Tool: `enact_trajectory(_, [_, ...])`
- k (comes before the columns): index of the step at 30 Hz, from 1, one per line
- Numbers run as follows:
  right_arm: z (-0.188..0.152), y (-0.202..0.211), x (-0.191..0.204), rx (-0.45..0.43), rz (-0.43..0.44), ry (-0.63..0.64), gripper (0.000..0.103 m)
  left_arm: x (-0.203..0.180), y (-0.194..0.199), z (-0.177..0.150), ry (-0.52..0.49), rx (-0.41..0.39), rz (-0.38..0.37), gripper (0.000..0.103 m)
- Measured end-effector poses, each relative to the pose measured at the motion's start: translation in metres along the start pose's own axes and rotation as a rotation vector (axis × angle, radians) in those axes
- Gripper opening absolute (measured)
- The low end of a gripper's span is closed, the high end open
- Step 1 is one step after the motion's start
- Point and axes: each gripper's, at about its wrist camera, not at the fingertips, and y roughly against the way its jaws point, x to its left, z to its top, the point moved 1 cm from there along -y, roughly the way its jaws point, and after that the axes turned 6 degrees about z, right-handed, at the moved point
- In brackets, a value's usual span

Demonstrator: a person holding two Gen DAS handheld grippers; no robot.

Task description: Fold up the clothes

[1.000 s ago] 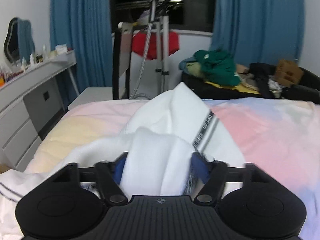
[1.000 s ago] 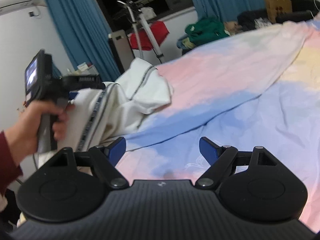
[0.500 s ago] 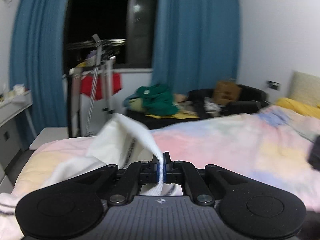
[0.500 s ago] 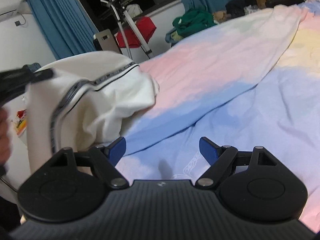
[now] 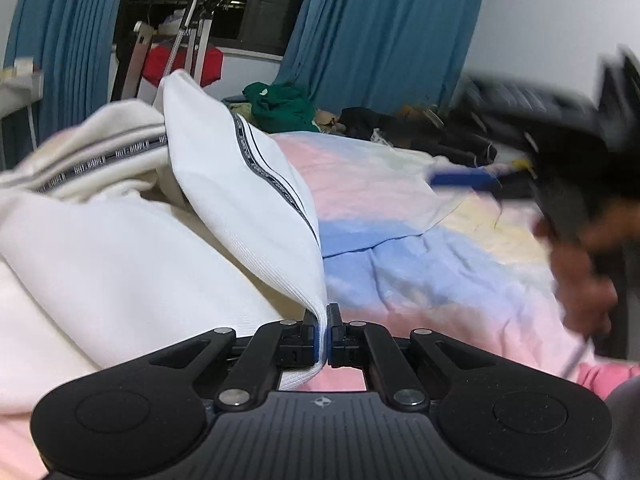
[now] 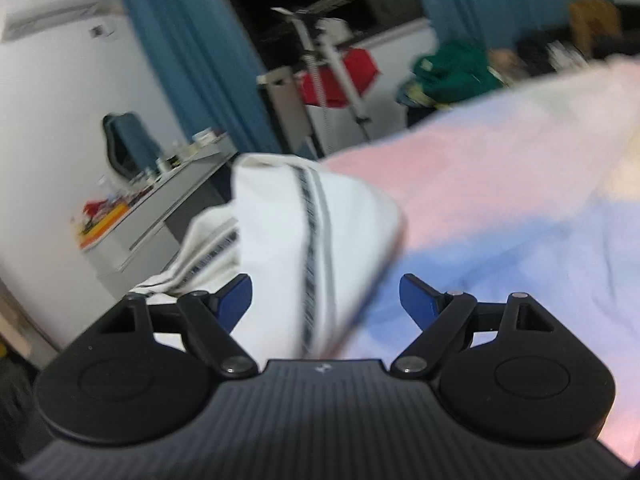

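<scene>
A white garment (image 5: 224, 184) with a dark patterned stripe lies bunched on the pastel bedspread (image 5: 420, 264). My left gripper (image 5: 323, 334) is shut on its ribbed hem and holds that edge lifted. The right gripper shows blurred at the right of the left wrist view (image 5: 460, 180), held by a hand. In the right wrist view the right gripper (image 6: 326, 296) is open, its blue fingertips (image 6: 416, 292) wide apart, with the garment (image 6: 304, 232) hanging between and just beyond them. The bedspread (image 6: 500, 200) lies past it.
A drying rack with a red cloth (image 5: 180, 60) stands by blue curtains (image 5: 372, 28). A pile of clothes with a green top (image 5: 280, 106) sits past the bed. A grey desk with small items (image 6: 168, 196) is at the left.
My left gripper closed on the garment's hem and lifted it toward the right. The right gripper swung left toward the garment, which now hangs between its open fingers.
</scene>
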Motion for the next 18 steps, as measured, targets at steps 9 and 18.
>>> enact_trajectory(9, [0.094, -0.191, 0.082, 0.188, -0.023, 0.216, 0.076, 0.038, -0.025, 0.0, 0.064, 0.038, -0.162, 0.004])
enact_trajectory(18, [0.126, -0.321, 0.085, 0.156, -0.229, 0.176, 0.019, 0.071, -0.051, -0.007, 0.134, 0.035, -0.299, 0.003])
